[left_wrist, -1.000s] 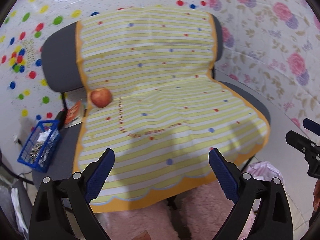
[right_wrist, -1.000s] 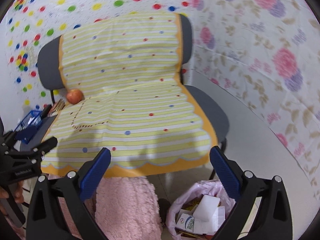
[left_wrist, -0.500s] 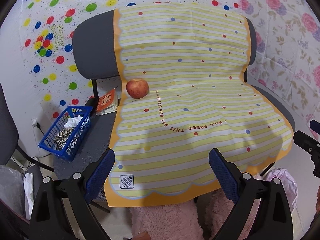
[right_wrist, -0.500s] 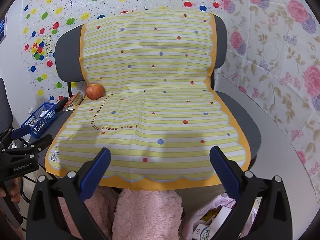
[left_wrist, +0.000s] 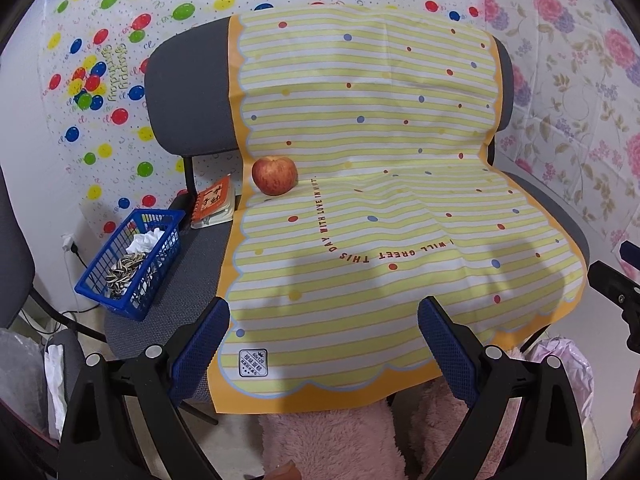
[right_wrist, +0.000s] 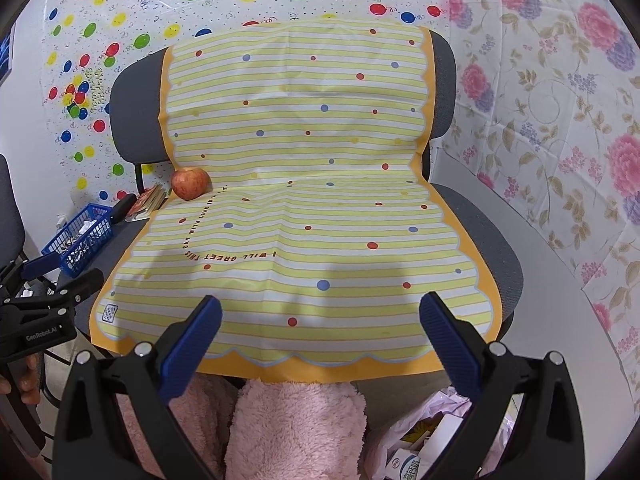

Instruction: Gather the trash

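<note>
A blue basket (left_wrist: 132, 264) (right_wrist: 80, 236) sits on the left part of a grey chair seat (left_wrist: 176, 292). It holds a crumpled white tissue (left_wrist: 146, 240) and a heap of seed shells (left_wrist: 124, 274). A pink trash bag (right_wrist: 424, 432) (left_wrist: 560, 364) with white packets in it lies on the floor below the chair's right front. My left gripper (left_wrist: 324, 312) is open and empty, hovering before the seat's front edge. My right gripper (right_wrist: 320, 304) is also open and empty, to the right of the left one.
A yellow striped mat (left_wrist: 400, 160) (right_wrist: 300, 140) drapes the chair's back and seat. A red apple (left_wrist: 274, 176) (right_wrist: 190, 183) rests at the mat's left edge, beside an orange notebook (left_wrist: 212, 202). Pink fuzzy fabric (right_wrist: 296, 428) is below the seat. Patterned sheets cover the walls.
Both grippers have drawn back and swung left. The basket and notebook now show fully in the left wrist view, and the trash bag has slid toward the bottom of the right wrist view. Both stayed open.
</note>
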